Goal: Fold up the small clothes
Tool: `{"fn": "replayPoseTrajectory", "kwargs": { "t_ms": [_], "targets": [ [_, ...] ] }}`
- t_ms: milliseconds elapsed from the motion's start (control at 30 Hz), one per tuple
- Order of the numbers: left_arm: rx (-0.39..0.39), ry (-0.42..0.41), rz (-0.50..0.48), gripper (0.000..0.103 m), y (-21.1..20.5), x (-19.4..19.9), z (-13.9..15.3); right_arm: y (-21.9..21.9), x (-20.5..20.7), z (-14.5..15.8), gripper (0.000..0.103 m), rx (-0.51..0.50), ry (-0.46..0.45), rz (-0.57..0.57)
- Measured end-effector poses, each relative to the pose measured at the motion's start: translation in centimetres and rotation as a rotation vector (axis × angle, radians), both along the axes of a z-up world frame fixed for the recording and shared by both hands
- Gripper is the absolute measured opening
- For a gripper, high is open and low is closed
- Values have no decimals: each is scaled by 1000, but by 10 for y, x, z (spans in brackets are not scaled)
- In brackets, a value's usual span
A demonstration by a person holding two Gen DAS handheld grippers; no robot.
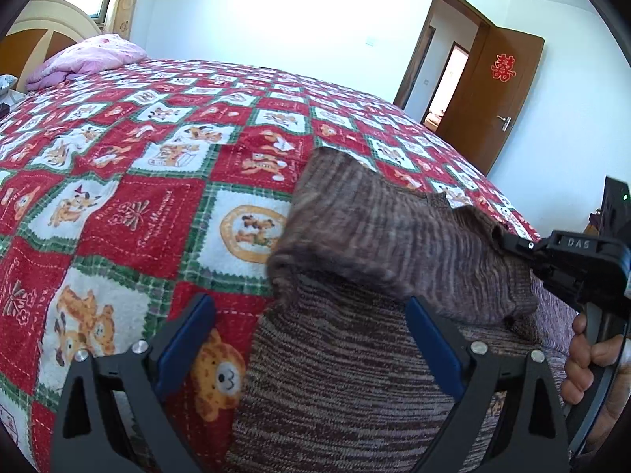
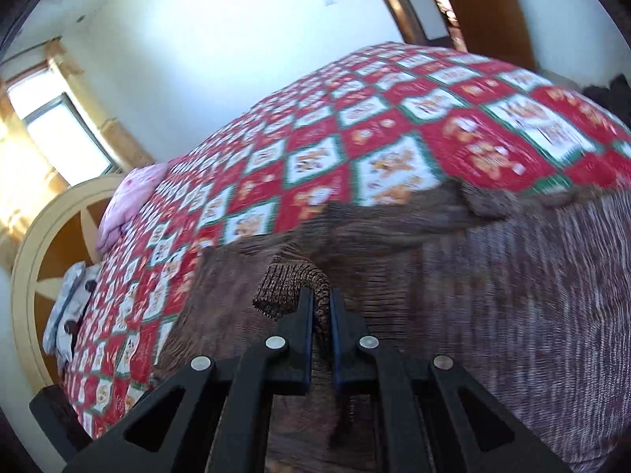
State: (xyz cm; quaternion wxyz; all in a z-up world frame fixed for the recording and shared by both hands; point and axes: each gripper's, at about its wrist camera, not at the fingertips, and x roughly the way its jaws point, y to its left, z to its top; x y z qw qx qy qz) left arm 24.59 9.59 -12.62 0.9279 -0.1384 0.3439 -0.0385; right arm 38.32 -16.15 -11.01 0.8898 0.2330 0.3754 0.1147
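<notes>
Looking along the left gripper (image 1: 311, 339), its blue-padded fingers stand spread wide and hold nothing, one over the bedspread (image 1: 130, 181), the other over the brown striped knit sweater (image 1: 355, 374). The sweater lies at the near edge of the bed, toward its right side. A sleeve or flap (image 1: 378, 232) of it is lifted and hangs over the body, its end pinched by the right gripper (image 1: 508, 242) coming in from the right. A pink quilt (image 1: 90, 59) sits at the far left corner by the headboard.

From the right wrist, the right gripper's (image 2: 321, 307) fingers are pressed together on a ribbed cuff (image 2: 290, 282), raised above the blurred garment below.

Judging by this, the fold is in its early part: one sleeve is being carried inward and is not yet laid down; the rest of the folding seems left to do.
</notes>
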Motion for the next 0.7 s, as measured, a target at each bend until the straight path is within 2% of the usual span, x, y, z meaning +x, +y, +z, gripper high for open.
{"fn": "replayPoseTrajectory", "kwargs": {
  "t_ms": [67,167,233,300,367,400,500,600,700],
  "targets": [
    [4,1,0,99,0,0,0,-9,1,-4,7,2,11,-23],
    [7,1,-4,100,-1,0,0,-20,7,-22,8,68,98,-32],
    [8,1,-4,100,-1,0,0,-30,8,-27,8,136,98,-49],
    [10,1,-4,101,-2,0,0,-40,3,-23,8,152,77,-90],
    [13,-1,-5,101,-2,1,0,-50,-10,-10,8,67,32,-200],
    [14,-1,-6,101,-2,1,-1,-50,-17,-3,8,30,3,-213],
    [19,-1,-6,102,-2,2,-1,-33,-23,11,8,-33,-35,-131],
    [19,1,-5,102,-3,1,-1,6,-14,19,8,-108,-63,25],
    [25,2,-5,102,-3,2,-1,38,-4,11,8,-149,-49,169]
  ]
}}
